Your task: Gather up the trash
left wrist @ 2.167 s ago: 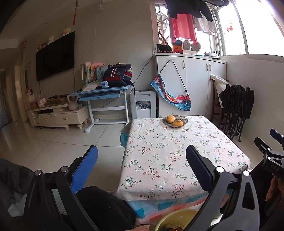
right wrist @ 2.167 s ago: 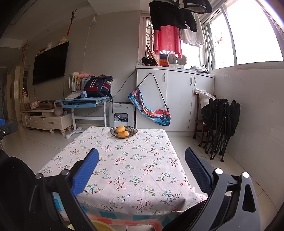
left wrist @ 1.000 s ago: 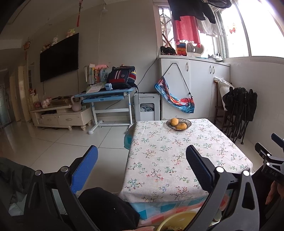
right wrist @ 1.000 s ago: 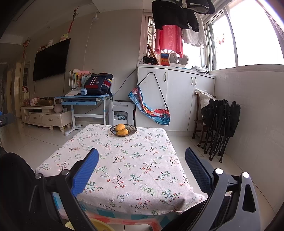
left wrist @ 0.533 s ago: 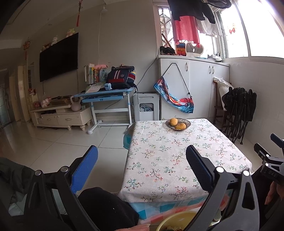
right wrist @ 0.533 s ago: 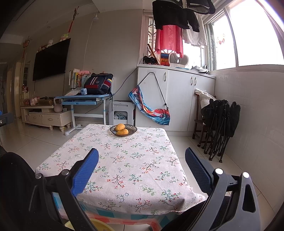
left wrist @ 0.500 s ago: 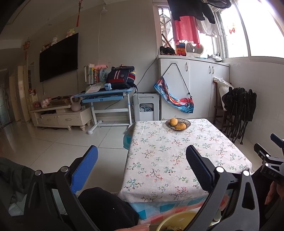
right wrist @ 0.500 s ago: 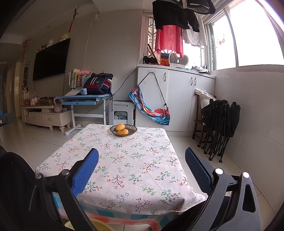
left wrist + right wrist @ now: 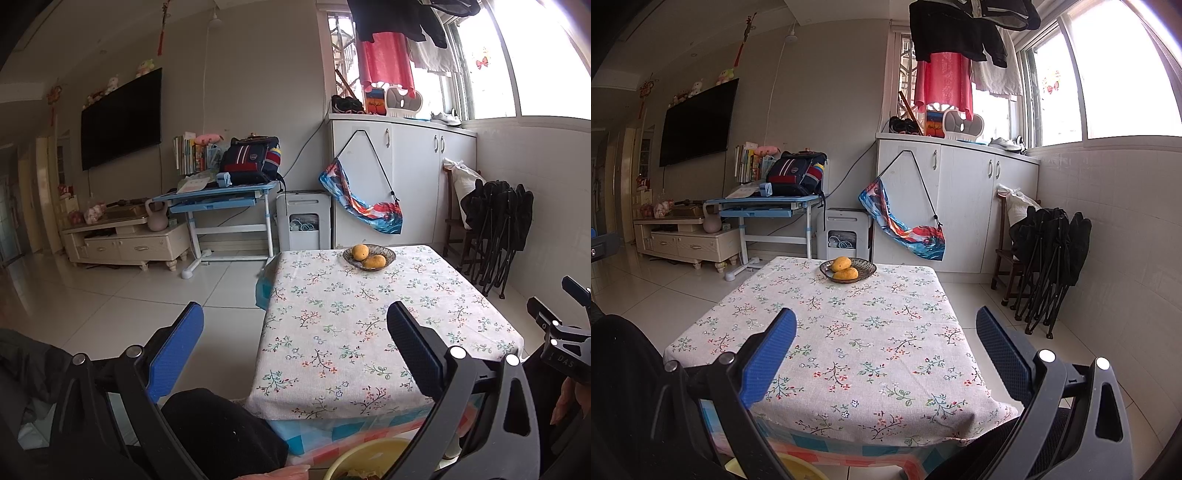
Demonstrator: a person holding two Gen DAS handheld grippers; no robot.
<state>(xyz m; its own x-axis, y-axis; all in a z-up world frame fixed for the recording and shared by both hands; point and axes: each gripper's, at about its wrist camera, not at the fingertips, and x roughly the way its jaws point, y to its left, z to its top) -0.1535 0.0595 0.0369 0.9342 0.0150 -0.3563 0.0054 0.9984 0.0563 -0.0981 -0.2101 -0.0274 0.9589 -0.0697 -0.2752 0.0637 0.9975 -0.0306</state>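
Note:
A low table with a floral cloth [image 9: 354, 325] [image 9: 857, 332] stands in front of both grippers. No trash shows on the cloth. My left gripper [image 9: 293, 325] is open and empty, held back from the table's near edge. My right gripper [image 9: 884, 328] is open and empty too, over the near edge. The right gripper's body [image 9: 565, 332] shows at the right of the left wrist view. A yellow bin's rim [image 9: 373, 458] [image 9: 798, 467] peeks in below the table edge, with scraps inside it.
A dark bowl with two orange fruits [image 9: 368, 256] [image 9: 847, 271] sits at the table's far end. Folded black chairs [image 9: 1049, 243] lean by the right wall. A blue desk [image 9: 221, 195], a TV cabinet [image 9: 125, 243] and white cupboards [image 9: 960, 199] line the back. The person's dark-clothed knee [image 9: 221, 428] is at lower left.
Over the earlier frames both views drew back slightly and rose, so the table looks a little farther. Both grippers stay open and empty.

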